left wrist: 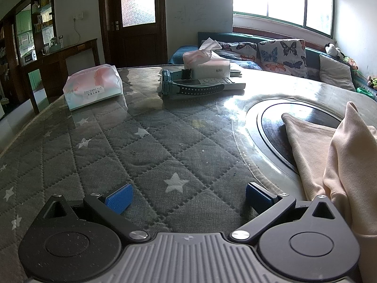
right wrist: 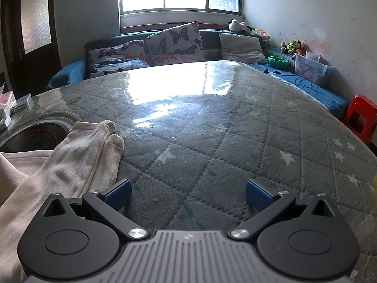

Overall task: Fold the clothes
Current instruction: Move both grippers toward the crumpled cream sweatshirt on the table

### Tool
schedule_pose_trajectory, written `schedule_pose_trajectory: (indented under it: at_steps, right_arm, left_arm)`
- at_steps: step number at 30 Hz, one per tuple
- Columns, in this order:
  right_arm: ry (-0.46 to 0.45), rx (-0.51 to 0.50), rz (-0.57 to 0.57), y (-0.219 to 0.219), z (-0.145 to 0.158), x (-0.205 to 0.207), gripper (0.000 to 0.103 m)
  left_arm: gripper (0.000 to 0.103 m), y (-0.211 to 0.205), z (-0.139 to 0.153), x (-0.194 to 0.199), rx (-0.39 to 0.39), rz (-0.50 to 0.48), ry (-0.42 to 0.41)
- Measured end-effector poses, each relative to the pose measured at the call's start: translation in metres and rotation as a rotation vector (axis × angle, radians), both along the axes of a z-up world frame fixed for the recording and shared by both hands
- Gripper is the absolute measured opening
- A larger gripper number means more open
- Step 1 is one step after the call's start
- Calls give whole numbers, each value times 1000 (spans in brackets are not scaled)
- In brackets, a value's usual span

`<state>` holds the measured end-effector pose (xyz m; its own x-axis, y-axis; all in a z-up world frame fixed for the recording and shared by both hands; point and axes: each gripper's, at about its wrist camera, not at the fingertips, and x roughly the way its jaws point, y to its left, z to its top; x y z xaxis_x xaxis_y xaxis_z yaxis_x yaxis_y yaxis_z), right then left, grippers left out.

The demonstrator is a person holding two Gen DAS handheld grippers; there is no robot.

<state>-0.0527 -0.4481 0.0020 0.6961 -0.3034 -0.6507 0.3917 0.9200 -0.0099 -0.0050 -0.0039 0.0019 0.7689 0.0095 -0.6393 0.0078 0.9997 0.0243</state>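
**Both grippers spread wide beside the cream garment**

Low over the quilted table cover (left wrist: 146,155), the left gripper (left wrist: 189,194) has its blue pads (left wrist: 120,198) far apart, gripping nothing. Just to its right lies the cream garment (left wrist: 329,155), partly across the round inset plate (left wrist: 275,127). Likewise, the right gripper (right wrist: 188,193) gapes empty, the garment's sleeves (right wrist: 94,151) just beside its left finger. Farther off sit tissue packs (left wrist: 94,87) and a remote control (left wrist: 219,83).

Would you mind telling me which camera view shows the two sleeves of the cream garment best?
The right wrist view: both sleeves lie side by side on the table, cuffs visible. The left wrist view shows only the garment as a flat corner and a raised fold, with no sleeves to make out.
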Motion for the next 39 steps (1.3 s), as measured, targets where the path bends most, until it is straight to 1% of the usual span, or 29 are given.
schedule_pose_trajectory:
  at_steps: [11, 16, 19, 24, 27, 39]
  right_arm:
    - [9, -16, 121, 10, 5, -29, 103]
    - [-9, -46, 189, 28, 16, -55, 103]
    - [-18, -36, 215, 34, 21, -71, 103]
    - [-36, -8, 249, 45, 27, -94, 103]
    - [-43, -2, 277, 53, 30, -106, 103]
    - [-59, 18, 384, 86, 36, -141, 103]
  left_arm:
    - [103, -21, 10, -27, 25, -1, 31]
    - [103, -42, 14, -52, 37, -35, 25]
    - [103, -51, 19, -66, 30, -62, 21]
    - [103, -63, 24, -85, 44, -100, 28]
    - [103, -68, 26, -96, 45, -106, 28]
    - [103, -90, 28, -127, 60, -171, 39]
